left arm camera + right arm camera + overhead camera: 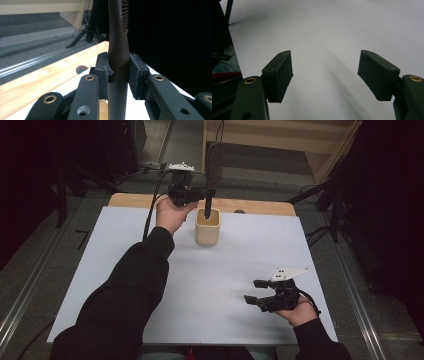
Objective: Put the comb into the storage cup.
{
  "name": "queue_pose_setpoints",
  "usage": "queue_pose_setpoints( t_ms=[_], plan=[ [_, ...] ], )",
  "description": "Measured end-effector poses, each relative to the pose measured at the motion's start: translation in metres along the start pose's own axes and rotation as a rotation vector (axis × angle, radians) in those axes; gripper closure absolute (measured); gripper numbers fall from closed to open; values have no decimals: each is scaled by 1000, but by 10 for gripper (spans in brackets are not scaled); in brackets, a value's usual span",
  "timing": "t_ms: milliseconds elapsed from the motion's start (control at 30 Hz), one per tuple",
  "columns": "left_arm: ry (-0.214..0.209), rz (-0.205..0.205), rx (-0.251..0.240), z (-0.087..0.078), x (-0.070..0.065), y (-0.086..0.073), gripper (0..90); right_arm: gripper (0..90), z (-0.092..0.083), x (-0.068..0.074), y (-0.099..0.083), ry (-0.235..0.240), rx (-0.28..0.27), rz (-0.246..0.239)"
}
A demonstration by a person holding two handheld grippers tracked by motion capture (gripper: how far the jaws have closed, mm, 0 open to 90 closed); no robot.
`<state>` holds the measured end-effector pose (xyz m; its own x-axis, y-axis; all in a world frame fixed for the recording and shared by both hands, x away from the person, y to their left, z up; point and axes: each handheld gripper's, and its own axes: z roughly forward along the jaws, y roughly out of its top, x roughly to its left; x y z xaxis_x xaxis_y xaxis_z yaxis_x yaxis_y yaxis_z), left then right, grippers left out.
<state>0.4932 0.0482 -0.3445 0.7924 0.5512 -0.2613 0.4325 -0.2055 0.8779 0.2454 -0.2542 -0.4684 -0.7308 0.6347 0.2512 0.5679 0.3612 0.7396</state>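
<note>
your surface (pixel 200 285) is the biggest thing here, a pale sheet laid over a wooden top whose bare wood strip shows along the far edge. your two dark sleeves come in from the near side, the left one reaching far across toward the far edge, the right one short and low at the near right corner.

on the far middle of the surface stands a light wooden cup (pixel 207 231), upright, just beside your left hand (pixel 171 216). that hand holds the left gripper (pixel 206 196) above the cup's rim, its cable trailing down toward your sleeve. its fingers (pixel 138 75) are clamped on a dark brush handle (pixel 118 65); in the left gripper view both pads press against the handle's sides, and bristles show on the brush's upper part. from the high view the handle hangs straight down from the fingers with its lower end inside the cup's mouth. whether it touches the bottom you cannot tell.

your right hand (pixel 298 312) rests near the near right corner of the surface, well apart from the cup, with the right gripper (pixel 256 291) pointing left across the sheet. its fingers (pixel 278 75) stand wide apart with only the bare pale sheet between them, gripping nothing.
</note>
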Motion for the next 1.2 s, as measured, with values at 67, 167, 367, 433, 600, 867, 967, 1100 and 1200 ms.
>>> queue_pose_setpoints(
  t_ms=[67,167,367,433,600,867,967,1100,1200],
  plan=[
    [-2,4,1,1,2,-1,730,259,0,0,0,0,0,-2],
    [-2,11,13,4,6,-3,730,259,0,0,0,1,0,1],
    [8,10,13,7,13,-6,730,259,2,0,0,3,14,-6],
    [5,3,6,8,15,-7,730,259,2,1,0,5,11,-4],
    [3,20,-2,12,18,-9,730,259,2,0,-1,3,8,-6],
    [11,36,2,17,20,-12,730,259,-2,0,-2,-3,1,5],
    [5,34,0,19,22,-14,729,260,-3,-1,-3,-5,-1,8],
    [-9,21,1,23,23,-17,729,259,-4,-1,-3,-7,-4,8],
    [-12,17,2,26,23,-20,730,259,-4,-1,-3,-7,-5,9]
  ],
)
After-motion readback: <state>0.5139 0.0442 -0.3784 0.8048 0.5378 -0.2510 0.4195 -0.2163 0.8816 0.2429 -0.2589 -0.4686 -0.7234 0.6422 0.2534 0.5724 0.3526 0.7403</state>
